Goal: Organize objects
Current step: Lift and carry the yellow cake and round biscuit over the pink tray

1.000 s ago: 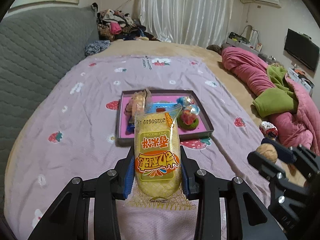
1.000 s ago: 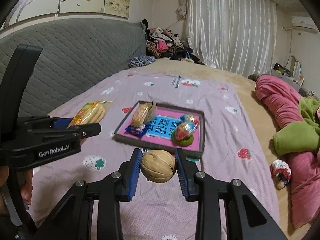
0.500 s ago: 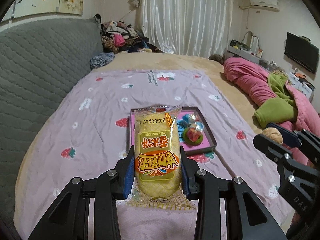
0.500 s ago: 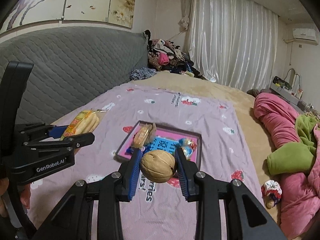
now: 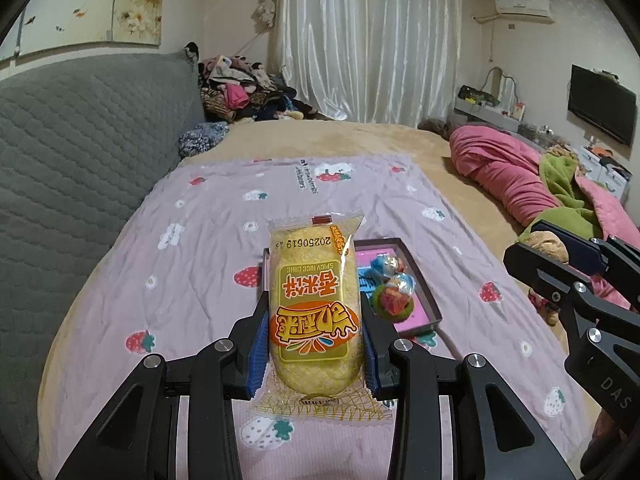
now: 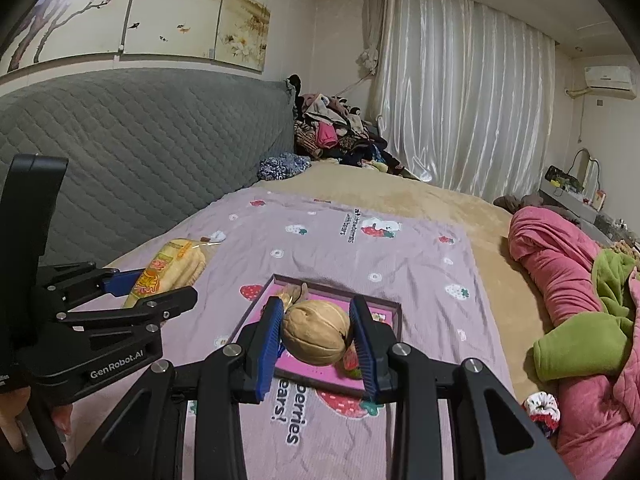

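Above the dark-rimmed pink tray (image 6: 394, 312) on the bed, left gripper (image 5: 314, 344) clamps a yellow rice-cake packet (image 5: 314, 308); right gripper (image 6: 318, 340) clamps a tan walnut (image 6: 316, 338), both apparently lifted for sorting.

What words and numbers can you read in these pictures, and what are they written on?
"SPICY RICE CAKE", upside down: snack packet in the left gripper.
"20250619": same packet; its big Chinese letters I cannot read.
"GenRobot.AI": left gripper's body, in the right wrist view.
"DAS": right gripper, cut off.
"berries ... ears!": the blanket, partly hidden.
Tray writing: hidden by the walnut.
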A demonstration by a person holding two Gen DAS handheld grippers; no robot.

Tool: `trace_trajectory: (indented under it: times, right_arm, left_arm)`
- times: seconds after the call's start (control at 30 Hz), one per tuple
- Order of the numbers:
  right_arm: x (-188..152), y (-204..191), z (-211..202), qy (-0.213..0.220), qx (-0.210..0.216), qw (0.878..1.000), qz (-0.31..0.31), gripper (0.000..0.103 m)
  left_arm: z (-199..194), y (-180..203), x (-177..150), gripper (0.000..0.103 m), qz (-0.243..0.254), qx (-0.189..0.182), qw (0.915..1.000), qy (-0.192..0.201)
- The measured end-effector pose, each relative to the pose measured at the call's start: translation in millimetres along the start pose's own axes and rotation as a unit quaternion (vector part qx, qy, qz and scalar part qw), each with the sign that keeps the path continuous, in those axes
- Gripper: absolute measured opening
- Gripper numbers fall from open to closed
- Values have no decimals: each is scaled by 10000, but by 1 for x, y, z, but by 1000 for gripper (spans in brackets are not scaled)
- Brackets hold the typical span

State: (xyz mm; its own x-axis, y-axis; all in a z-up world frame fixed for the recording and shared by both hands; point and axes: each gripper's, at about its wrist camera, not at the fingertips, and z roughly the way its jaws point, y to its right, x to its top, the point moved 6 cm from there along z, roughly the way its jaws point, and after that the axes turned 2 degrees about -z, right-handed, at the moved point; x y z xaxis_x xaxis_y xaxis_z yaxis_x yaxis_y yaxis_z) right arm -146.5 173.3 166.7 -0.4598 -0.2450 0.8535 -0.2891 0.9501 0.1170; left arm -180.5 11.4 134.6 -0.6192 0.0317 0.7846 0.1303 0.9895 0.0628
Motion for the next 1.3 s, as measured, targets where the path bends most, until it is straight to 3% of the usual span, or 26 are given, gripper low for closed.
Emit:
trace_trajectory:
  times: [0.5,1.3]
  right_arm:
    - [9,14,44,8,2,9999,101,35]
    - [-29,16,139,-472,113,9987,138,35]
  left_arm:
    - [53,-4,19,39,35,35,10000,-52]
    - [161,-24,-15,39,-98,3,9982,-599]
